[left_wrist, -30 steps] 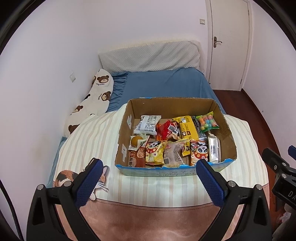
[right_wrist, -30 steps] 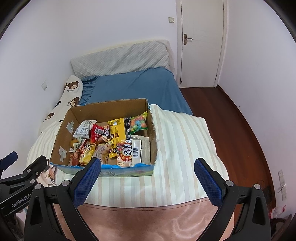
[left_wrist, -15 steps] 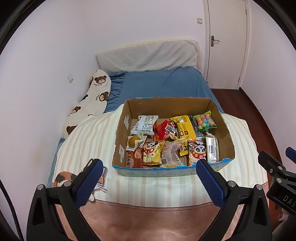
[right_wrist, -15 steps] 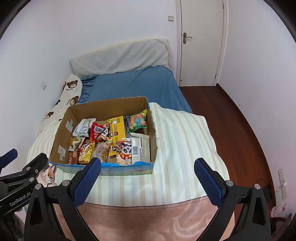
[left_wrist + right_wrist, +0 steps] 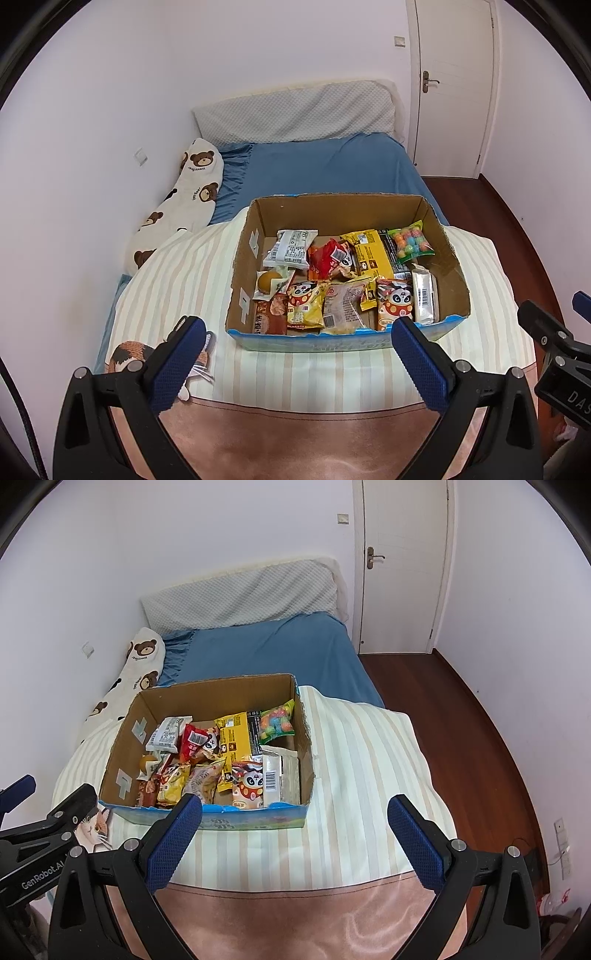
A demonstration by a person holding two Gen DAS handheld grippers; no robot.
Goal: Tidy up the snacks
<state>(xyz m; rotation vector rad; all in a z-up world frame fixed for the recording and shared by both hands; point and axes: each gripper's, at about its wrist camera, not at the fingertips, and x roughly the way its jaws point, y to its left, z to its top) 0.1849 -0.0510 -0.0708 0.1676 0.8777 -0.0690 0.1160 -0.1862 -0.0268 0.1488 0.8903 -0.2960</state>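
An open cardboard box (image 5: 448, 266) (image 5: 120, 746) sits on a striped quilt on the bed. It holds several snack packets: a white packet (image 5: 291, 253), a red packet (image 5: 327, 258), a yellow packet (image 5: 369, 254), a bag of coloured candy (image 5: 410, 240) (image 5: 277, 723), panda packets (image 5: 393, 302) (image 5: 249, 786). My left gripper (image 5: 297, 330) is open and empty, held above the near edge of the bed in front of the box. My right gripper (image 5: 295, 808) is open and empty, to the right of the left one, in front of the box's right corner.
The striped quilt (image 5: 369, 757) covers the near half of the bed; blue sheet (image 5: 325, 170) and a grey pillow (image 5: 295, 114) lie beyond. A bear-print pillow (image 5: 184, 206) lies along the left wall. A closed door (image 5: 402, 565) and wooden floor (image 5: 480, 738) are at right.
Both grippers have drawn back and risen slightly, so the box sits a little farther off in both views. Both stay open and empty.
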